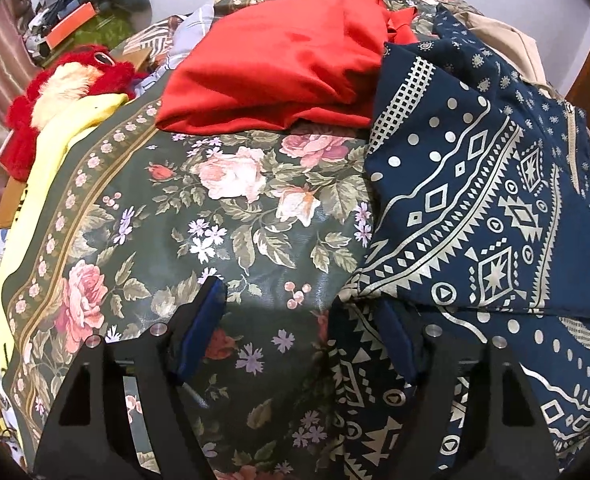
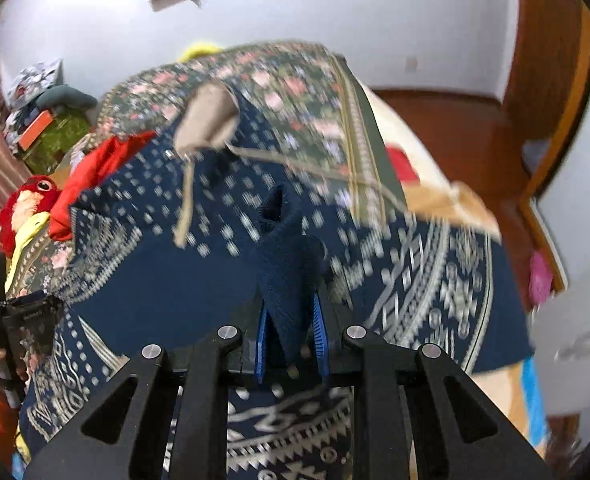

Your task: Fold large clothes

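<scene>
Where white walls [image 2: 335, 8] close in, floral bedspread [image 1: 223, 240].

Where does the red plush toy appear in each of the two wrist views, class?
Left wrist view: red plush toy at upper left, beside the yellow cloth.
Right wrist view: red plush toy at the left edge, mid-height.
Shared landmark: the red garment lying just right of it.

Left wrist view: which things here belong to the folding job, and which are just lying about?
In the job:
- navy blue garment with cream geometric print
- right gripper, pinching it
- left gripper, open

Lying about:
- red satin cloth
- red plush toy
- yellow cloth
</scene>
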`<state>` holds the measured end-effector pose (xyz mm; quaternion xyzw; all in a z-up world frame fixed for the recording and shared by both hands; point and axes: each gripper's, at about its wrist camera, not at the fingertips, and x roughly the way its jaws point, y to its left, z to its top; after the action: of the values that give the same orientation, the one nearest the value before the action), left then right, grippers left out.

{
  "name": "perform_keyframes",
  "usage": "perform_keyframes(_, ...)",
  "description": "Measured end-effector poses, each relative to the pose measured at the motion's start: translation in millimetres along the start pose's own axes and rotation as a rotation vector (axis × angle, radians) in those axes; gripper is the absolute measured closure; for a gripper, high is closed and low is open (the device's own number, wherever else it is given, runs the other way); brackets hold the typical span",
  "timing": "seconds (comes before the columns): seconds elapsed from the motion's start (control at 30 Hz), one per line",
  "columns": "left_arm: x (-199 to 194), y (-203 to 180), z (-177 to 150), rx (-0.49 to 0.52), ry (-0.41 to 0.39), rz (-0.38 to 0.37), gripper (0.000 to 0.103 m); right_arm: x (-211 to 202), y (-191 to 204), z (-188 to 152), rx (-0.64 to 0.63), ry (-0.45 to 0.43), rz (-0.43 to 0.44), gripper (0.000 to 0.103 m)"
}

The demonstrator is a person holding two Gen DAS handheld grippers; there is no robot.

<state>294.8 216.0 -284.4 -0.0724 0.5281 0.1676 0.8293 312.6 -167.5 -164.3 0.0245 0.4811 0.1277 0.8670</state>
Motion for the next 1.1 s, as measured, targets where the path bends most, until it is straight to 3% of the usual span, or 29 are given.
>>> perform_keyframes(0.37,-5.5,-9.6,-9.6,0.06,0.018,0.049,0.029,16.2,-49.5,-36.7,0.232,0.141,0.062,0.084)
perform_keyframes(0.5,-18.5,-7.3,-14.5,0.076,0.018,0.033,0.029,7.2,-54.2,-39.3,0.241,0.145,0.043,0.065)
perform_keyframes(0.63,-42.2,-9.8,-16.0,0.097,-0.007,0.009,0.029,-9.8,-62.0,-34.6,0.245,0.107,0.024,0.051)
perform_keyframes(0.8,-77.0,-24.3,-5.1,0.131,-0.077,-0.019,0.029,-36.5,-75.7,-21.8,0.282,0.033,0.034,0.044)
perform_keyframes(1.1,-136.2,-81.6,21.3,0.2,-0.219,-0.155,0.02,-76.0,-111.1,-11.2,0.373,-0.103,0.034,0.034)
